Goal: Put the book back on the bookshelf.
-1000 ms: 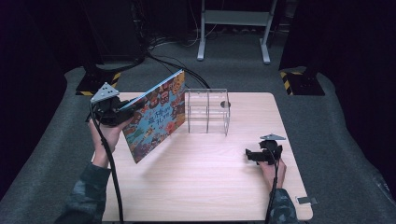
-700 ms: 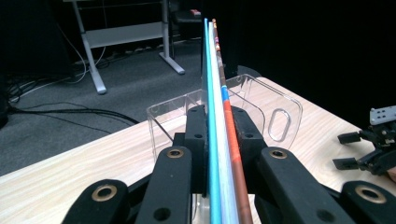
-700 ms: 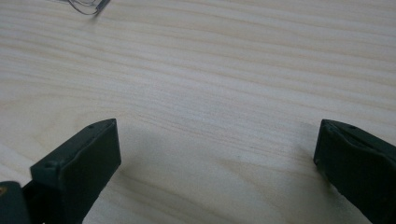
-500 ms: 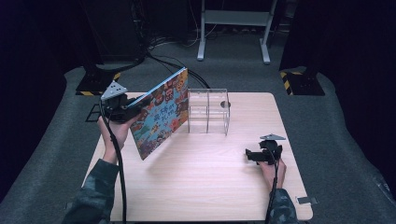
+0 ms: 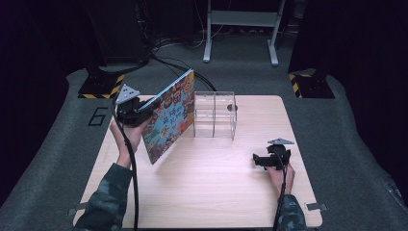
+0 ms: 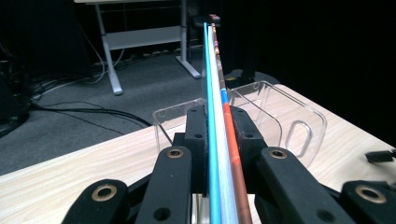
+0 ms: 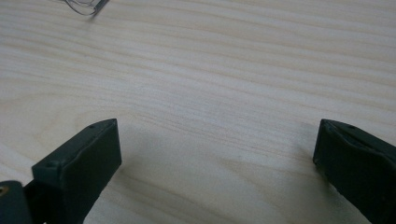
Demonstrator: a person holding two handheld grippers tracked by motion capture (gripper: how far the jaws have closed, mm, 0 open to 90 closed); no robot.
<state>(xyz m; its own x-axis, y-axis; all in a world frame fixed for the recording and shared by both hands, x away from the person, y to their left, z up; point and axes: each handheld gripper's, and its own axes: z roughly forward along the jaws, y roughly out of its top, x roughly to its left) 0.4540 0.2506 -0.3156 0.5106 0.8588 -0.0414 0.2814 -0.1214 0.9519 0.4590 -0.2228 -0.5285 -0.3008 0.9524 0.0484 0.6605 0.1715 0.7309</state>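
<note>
Left gripper (image 5: pixel 139 114) has the picture book (image 5: pixel 169 115) pinched, lifted off the table right next to the clear rack (image 5: pixel 214 114).

The book's tilted, colourful cover facing the person, its far edge just beside the rack's left wall, can't tell if they touch. In the left gripper view the jaws are clamped tight on the book's (image 6: pixel 219 126) thin edge, with the rack (image 6: pixel 280 121) right behind it. Right gripper (image 5: pixel 265 160) sits low over the wooden table (image 5: pixel 202 192), well apart from the book, jaws spread wide with nothing but bare wood between them in its own view.
</note>
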